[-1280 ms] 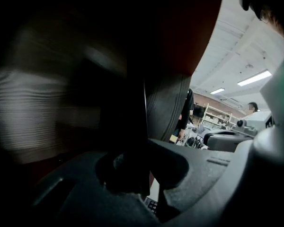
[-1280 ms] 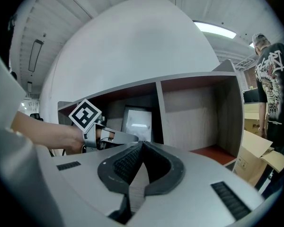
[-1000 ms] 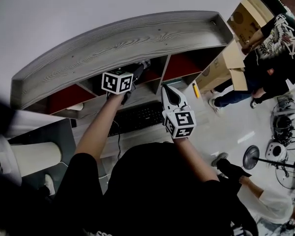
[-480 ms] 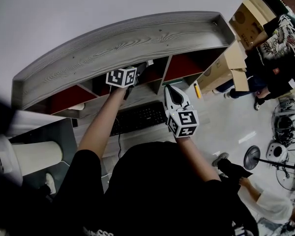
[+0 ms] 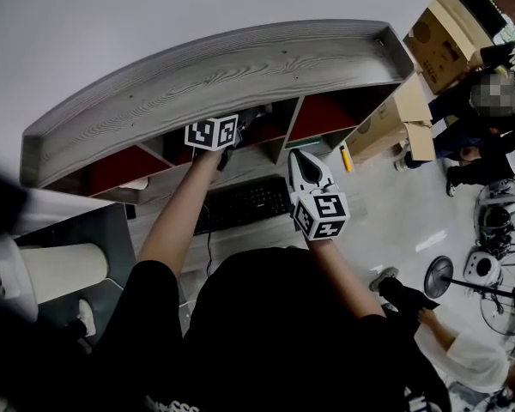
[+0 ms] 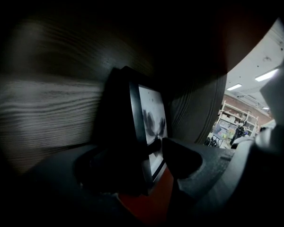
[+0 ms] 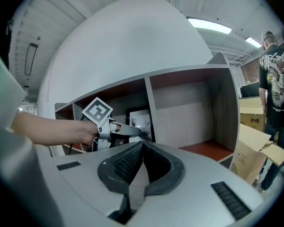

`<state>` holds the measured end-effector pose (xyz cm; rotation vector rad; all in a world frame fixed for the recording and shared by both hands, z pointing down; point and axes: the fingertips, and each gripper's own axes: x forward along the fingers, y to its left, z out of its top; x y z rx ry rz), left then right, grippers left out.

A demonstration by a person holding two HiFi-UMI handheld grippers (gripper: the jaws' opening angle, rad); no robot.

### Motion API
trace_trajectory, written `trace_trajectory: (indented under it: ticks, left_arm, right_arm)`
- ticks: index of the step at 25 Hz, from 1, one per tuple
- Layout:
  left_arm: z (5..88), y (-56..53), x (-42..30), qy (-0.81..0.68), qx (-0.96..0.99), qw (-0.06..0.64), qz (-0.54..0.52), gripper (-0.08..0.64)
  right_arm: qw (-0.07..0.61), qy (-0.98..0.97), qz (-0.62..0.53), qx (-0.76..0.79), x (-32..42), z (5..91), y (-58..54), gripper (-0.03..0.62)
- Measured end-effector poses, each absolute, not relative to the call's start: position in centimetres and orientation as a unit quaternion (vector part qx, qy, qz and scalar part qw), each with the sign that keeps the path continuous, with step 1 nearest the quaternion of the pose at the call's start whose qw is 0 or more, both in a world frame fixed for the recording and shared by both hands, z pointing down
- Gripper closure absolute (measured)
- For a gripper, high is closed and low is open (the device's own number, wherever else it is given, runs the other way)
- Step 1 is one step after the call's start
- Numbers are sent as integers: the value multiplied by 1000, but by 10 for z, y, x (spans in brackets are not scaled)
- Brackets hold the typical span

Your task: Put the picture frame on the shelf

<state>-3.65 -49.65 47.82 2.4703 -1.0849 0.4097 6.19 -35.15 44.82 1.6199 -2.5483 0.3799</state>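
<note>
The black picture frame point(image 6: 149, 126) stands upright on the red floor of a middle shelf compartment, its flower print facing right; it also shows in the right gripper view point(image 7: 139, 119). My left gripper point(image 5: 247, 120) reaches into that compartment. Its jaws have just been opening, and the frame sits between them without being pressed point(image 6: 149, 160). The right finger point(image 6: 180, 157) stays just off the glass. My right gripper point(image 5: 299, 157) hovers outside the grey wooden shelf point(image 5: 240, 67), shut on nothing point(image 7: 142, 145).
A black keyboard point(image 5: 240, 206) lies on the ledge below the shelf. The compartment to the right has a bare red floor point(image 7: 206, 149). Cardboard boxes point(image 5: 438, 33) and a standing person point(image 5: 489, 136) are at the right. Fans point(image 5: 485, 264) stand on the floor.
My left gripper has shifted a little up and right, deeper into the compartment. The right gripper has barely moved. The person at the right has moved further away.
</note>
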Motion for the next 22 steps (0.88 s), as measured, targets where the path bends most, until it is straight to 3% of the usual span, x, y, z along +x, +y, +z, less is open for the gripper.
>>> trace_trajectory:
  ticks: [22]
  left_arm:
    - [461,-421,-88,-439,874,201,57,261]
  right_arm:
    - [57,-843,118,522,50,451,-342,578]
